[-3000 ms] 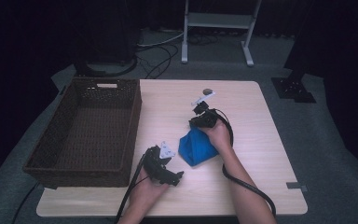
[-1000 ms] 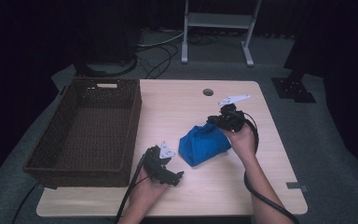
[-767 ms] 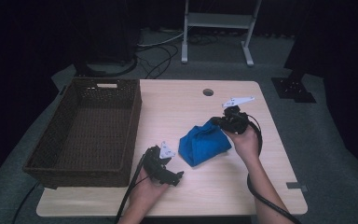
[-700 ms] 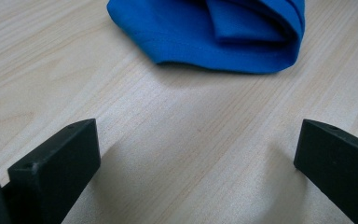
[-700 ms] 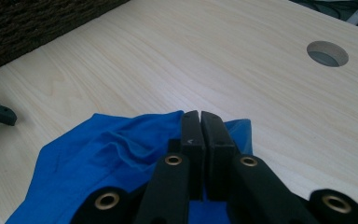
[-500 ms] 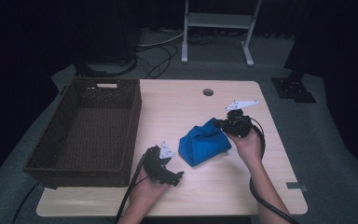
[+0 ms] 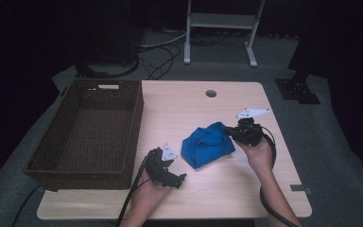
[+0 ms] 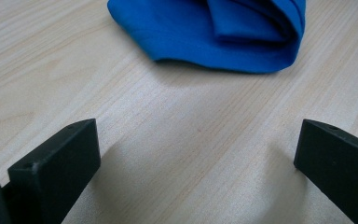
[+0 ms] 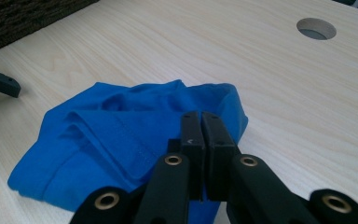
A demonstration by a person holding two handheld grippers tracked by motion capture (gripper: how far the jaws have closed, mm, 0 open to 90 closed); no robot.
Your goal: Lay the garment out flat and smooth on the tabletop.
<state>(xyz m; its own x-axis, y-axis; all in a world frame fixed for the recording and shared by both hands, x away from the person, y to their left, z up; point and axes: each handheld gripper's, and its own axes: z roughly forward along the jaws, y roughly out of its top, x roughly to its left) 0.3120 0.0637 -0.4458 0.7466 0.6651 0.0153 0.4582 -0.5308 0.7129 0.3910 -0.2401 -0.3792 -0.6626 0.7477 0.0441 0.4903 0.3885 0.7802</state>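
We counted one blue cloth (image 7: 207, 144), one wicker basket (image 7: 97, 86), one desk (image 7: 227, 189) and two grippers, each held in one hand. The cloth lay bunched and folded on the desk, a little right of its middle and nearer the right edge than the basket, which stood along the desk's left edge. One round hole (image 7: 211, 93) showed in the desk near its far edge.

The right gripper (image 9: 200, 128) sat at the cloth's right side, and in its own view we saw its jaws pressed together with no gap between them. Blue fabric lay right beneath and around the tips, yet we could not tell whether a fold was pinched between them. The left gripper (image 7: 178, 178) rested near the desk's near edge, just off the basket's near right corner and apart from the cloth; in its own view its jaws stood wide apart over bare wood.

The left gripper view cut off the cloth's far side. The high view was dim, so the right jaw tips were hard to make out against the fabric, and the person's forearms were cut off at the bottom edge.
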